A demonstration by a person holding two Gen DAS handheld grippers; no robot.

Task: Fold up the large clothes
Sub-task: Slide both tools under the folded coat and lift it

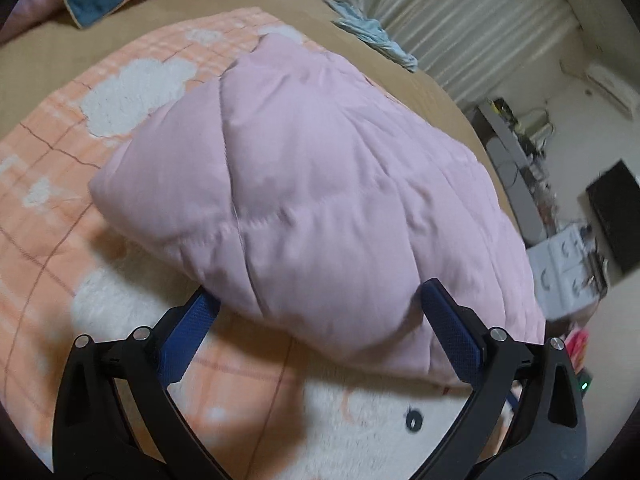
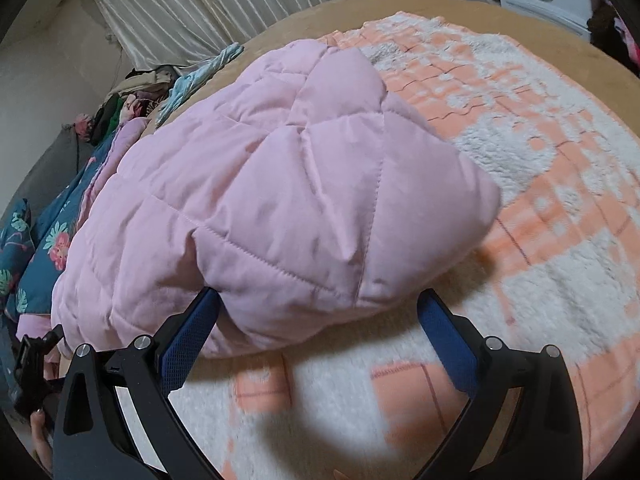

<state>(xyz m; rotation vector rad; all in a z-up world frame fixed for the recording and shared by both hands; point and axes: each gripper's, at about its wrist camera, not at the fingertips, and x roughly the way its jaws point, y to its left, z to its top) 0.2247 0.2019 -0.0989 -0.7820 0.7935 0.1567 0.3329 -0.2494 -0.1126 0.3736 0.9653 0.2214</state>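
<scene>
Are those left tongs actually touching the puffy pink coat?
Touching. In the left wrist view the open left tongs straddle the pink coat, whose edge presses against both blue pads.

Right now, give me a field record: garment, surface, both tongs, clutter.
garment: pink quilted jacket, bundled in a puffy heap
surface: peach-and-white fleece blanket over a tan bed cover
left tongs: open, jaws straddling the jacket's near edge
right tongs: open, jaws either side of the jacket's near edge
grip: none closed on fabric
clutter: floral teal bedding and a light blue cloth beside the jacket
</scene>
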